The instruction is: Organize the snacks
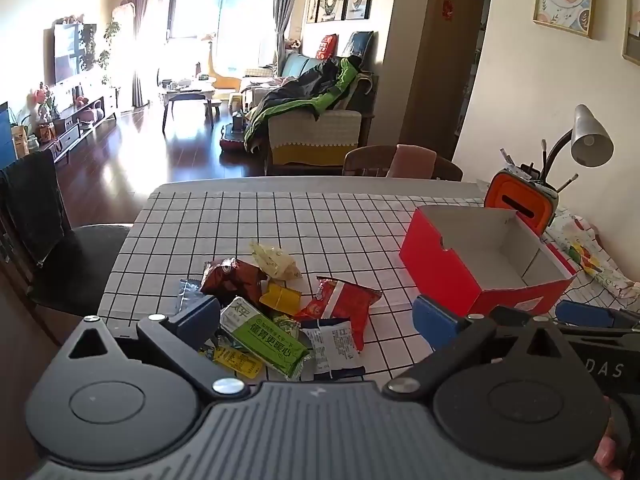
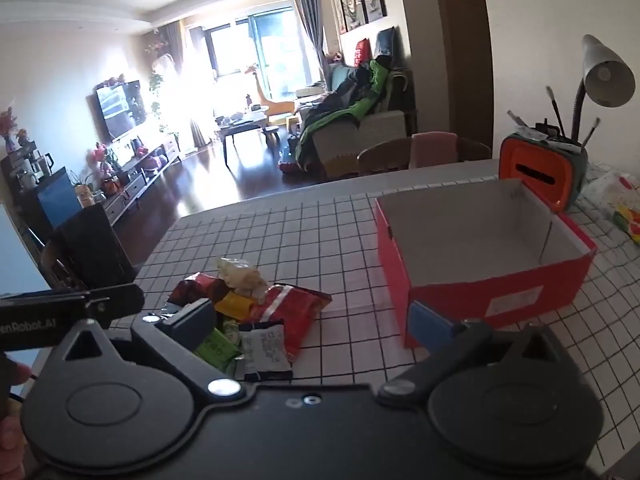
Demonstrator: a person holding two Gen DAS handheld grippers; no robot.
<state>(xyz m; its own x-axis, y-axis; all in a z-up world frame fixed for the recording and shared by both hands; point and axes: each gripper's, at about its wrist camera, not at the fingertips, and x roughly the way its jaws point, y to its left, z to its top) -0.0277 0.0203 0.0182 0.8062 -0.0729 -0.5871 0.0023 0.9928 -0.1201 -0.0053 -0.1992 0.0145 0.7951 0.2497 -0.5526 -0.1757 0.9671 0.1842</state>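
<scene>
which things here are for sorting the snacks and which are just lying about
For the job: snack pile, red box.

Lying about: desk lamp, orange holder with brushes, patterned bag, chair.

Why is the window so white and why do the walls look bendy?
Left wrist view: sun through the window washes it out and glares off the floor; the fisheye lens curves the wall. Right wrist view: same glare at the window, dark corners, and the snacks look slightly soft.
</scene>
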